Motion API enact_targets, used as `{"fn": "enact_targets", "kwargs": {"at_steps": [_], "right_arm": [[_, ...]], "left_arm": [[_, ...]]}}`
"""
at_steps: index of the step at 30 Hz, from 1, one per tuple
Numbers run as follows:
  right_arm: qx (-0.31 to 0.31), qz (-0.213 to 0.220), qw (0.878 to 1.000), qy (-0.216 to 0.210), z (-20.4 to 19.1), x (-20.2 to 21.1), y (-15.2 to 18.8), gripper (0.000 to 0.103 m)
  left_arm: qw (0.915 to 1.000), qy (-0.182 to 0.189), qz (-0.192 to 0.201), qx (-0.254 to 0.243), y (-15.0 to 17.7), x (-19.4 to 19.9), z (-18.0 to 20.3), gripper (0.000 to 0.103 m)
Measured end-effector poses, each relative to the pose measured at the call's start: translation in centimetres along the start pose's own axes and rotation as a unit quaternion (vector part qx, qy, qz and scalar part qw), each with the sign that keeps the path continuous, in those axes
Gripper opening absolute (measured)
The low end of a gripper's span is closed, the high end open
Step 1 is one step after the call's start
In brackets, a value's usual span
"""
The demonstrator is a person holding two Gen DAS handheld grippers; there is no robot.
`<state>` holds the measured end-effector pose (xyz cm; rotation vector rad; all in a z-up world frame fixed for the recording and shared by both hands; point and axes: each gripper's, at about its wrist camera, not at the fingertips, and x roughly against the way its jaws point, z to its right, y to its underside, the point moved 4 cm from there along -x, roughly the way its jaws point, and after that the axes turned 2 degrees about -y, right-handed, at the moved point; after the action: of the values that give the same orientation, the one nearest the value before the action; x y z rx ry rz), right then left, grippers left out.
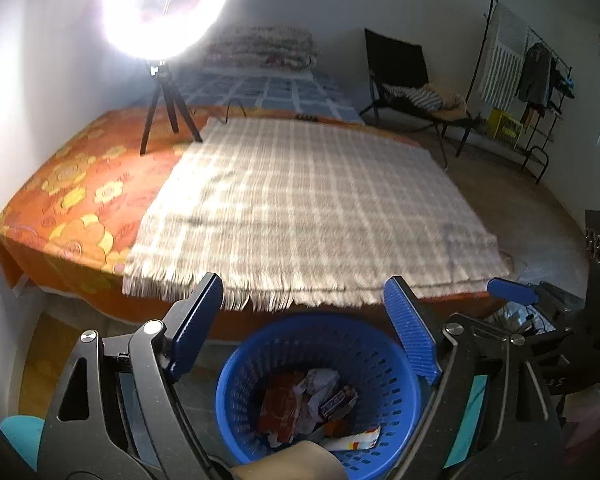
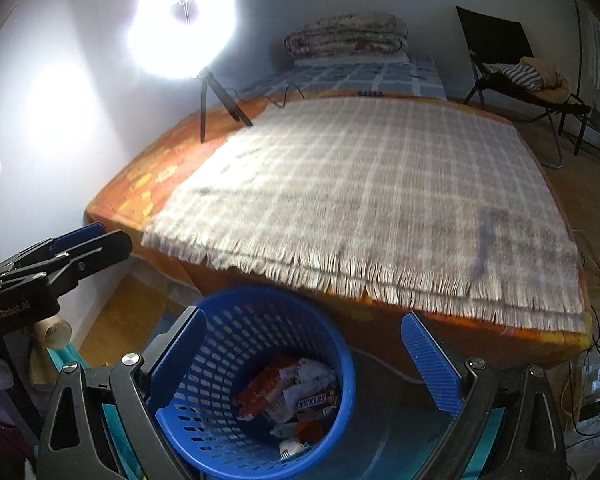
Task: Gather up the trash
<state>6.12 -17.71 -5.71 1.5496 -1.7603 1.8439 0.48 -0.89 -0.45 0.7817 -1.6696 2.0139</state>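
A blue slotted basket stands on the floor at the foot of the bed. Inside it lie several wrappers, orange, white and dark. My left gripper hangs above the basket, open, with nothing between its blue pads. In the right wrist view the same basket holds wrappers, one of them a Snickers wrapper. My right gripper is also open and empty over the basket's rim. The left gripper's fingers show side-on at the left of that view. One right finger shows at the right of the left wrist view.
A bed with an orange flowered sheet and a checked fringed blanket fills the middle. A bright ring light on a tripod stands on the bed. A folding chair and a clothes rack stand at the right. Cables lie on the floor.
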Motion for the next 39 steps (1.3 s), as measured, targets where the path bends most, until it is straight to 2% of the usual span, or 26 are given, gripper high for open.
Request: {"fn": "enact_targets", "kwargs": {"at_steps": [3,7,10,22,39], "right_arm": [[-0.002,0.014,1.000,-0.002,-0.1,1.0,-0.7,0.100],[-0.001,0.037,0.999,0.004,-0.2,2.3,-1.7,0.103],[0.000,0.047,0.999,0.010,-0.1,3.0,-2.4,0.103],[-0.003,0.069,0.998,0.013,0.4,4.6,-3.3,0.103],[-0.002,0.068,0.998,0.018,0.4,5.1,-3.3,0.103]], "left_arm": [[0.9999,0.000,0.013,-0.006,-0.8,1.0,0.6,0.090],[0.9994,-0.002,0.033,-0.011,-1.8,2.3,1.6,0.101],[0.9990,0.001,0.044,-0.009,-2.6,3.1,2.0,0.101],[0.9989,0.000,0.044,-0.015,-3.3,3.9,3.0,0.102],[0.9989,0.001,0.046,-0.011,-3.3,4.3,3.3,0.102]]}}
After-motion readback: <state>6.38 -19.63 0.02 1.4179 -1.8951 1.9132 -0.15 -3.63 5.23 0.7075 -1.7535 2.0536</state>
